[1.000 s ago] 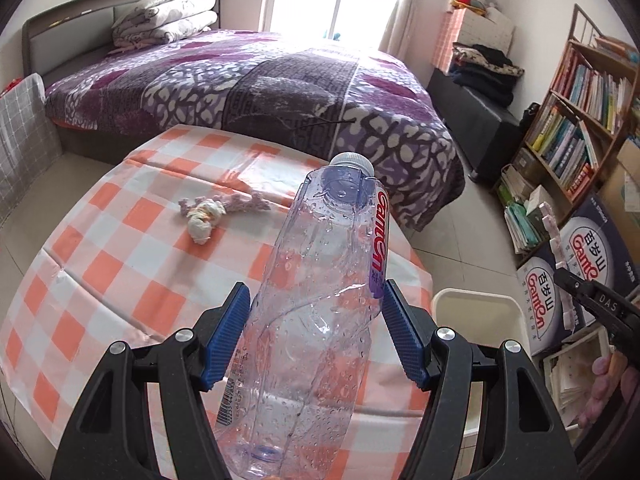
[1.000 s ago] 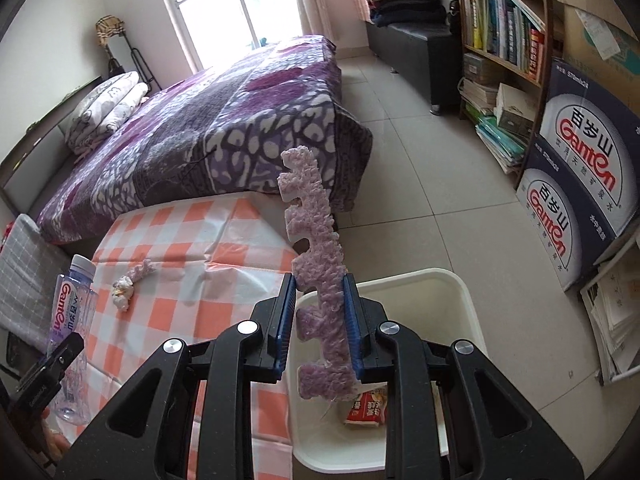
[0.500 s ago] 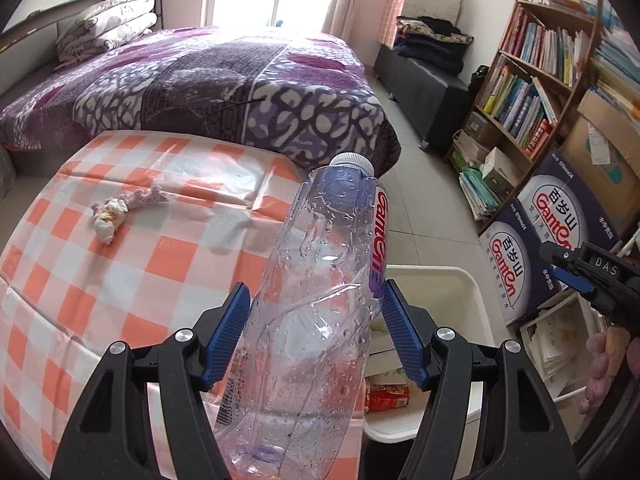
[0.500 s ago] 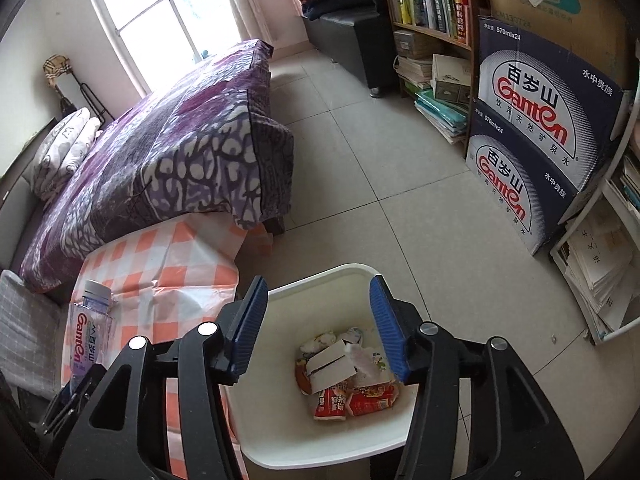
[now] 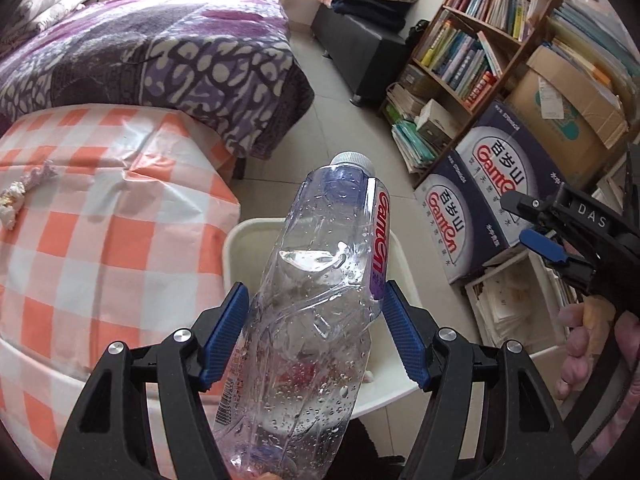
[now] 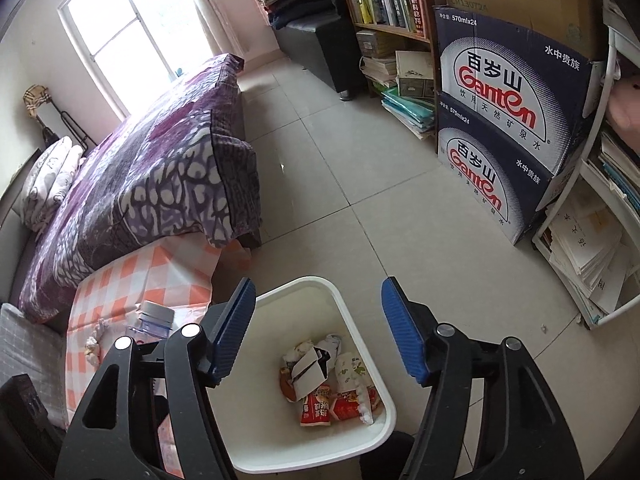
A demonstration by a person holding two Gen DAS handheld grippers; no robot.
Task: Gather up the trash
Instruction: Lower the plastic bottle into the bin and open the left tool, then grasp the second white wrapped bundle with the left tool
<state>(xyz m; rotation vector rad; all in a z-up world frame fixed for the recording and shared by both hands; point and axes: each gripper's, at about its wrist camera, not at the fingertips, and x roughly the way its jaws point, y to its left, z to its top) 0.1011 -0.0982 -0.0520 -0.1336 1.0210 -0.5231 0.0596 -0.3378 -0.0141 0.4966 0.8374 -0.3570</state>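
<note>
My left gripper [image 5: 314, 336] is shut on a crumpled clear Ganten water bottle [image 5: 320, 300] and holds it above the near rim of a white trash bin [image 5: 248, 240]. My right gripper [image 6: 318, 332] is open and empty above the same bin [image 6: 360, 328], which holds snack wrappers and paper scraps [image 6: 324, 384]. The bottle's cap [image 6: 154, 314] shows at the left in the right wrist view. The right gripper also shows in the left wrist view [image 5: 536, 224]. A small pink and white scrap [image 5: 20, 192] lies on the checked table [image 5: 100, 240].
A bed with a purple cover [image 6: 152, 184] stands behind the table. Stacked Ganten cartons [image 6: 504, 120] and a bookshelf [image 5: 472, 52] line the right wall. Tiled floor [image 6: 340, 184] lies between bed and cartons.
My right gripper opened and let go of the pink foam strip, which is no longer seen. My left gripper carried the bottle from over the table to over the bin.
</note>
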